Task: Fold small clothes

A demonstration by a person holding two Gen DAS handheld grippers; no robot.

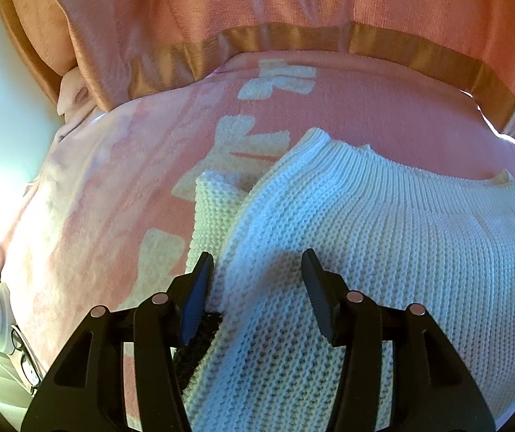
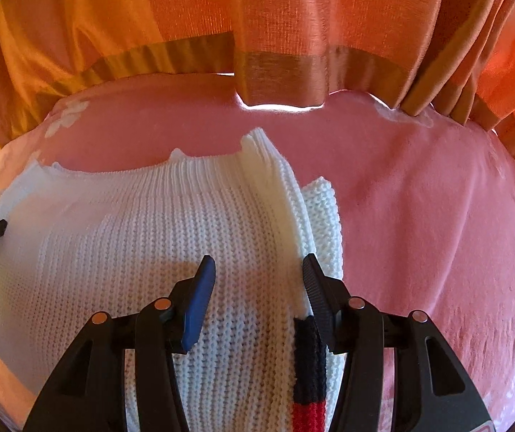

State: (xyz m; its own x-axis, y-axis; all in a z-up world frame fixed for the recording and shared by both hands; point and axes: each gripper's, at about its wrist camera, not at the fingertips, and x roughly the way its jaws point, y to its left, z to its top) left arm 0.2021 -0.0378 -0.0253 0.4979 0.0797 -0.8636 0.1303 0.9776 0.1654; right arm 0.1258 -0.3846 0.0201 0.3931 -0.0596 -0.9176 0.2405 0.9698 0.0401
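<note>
Hovering low, I held my left gripper [image 1: 257, 262] and right gripper [image 2: 259, 266] with jaws apart, gripping nothing, over opposite sides of the white knit sweater [image 1: 383, 230], which lay flat on the pink blanket [image 1: 383, 122] below the orange curtain [image 2: 275, 18].

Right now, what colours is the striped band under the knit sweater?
Navy and red, on the white knit sweater's striped band; right wrist view.

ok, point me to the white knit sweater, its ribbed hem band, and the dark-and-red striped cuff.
white knit sweater [image 2: 113, 252], right wrist view, on the flat body panel.
ribbed hem band [image 1: 383, 183], left wrist view, mid-band along the far edge.
dark-and-red striped cuff [image 2: 309, 363], right wrist view, on the dark stripe above the red.
</note>
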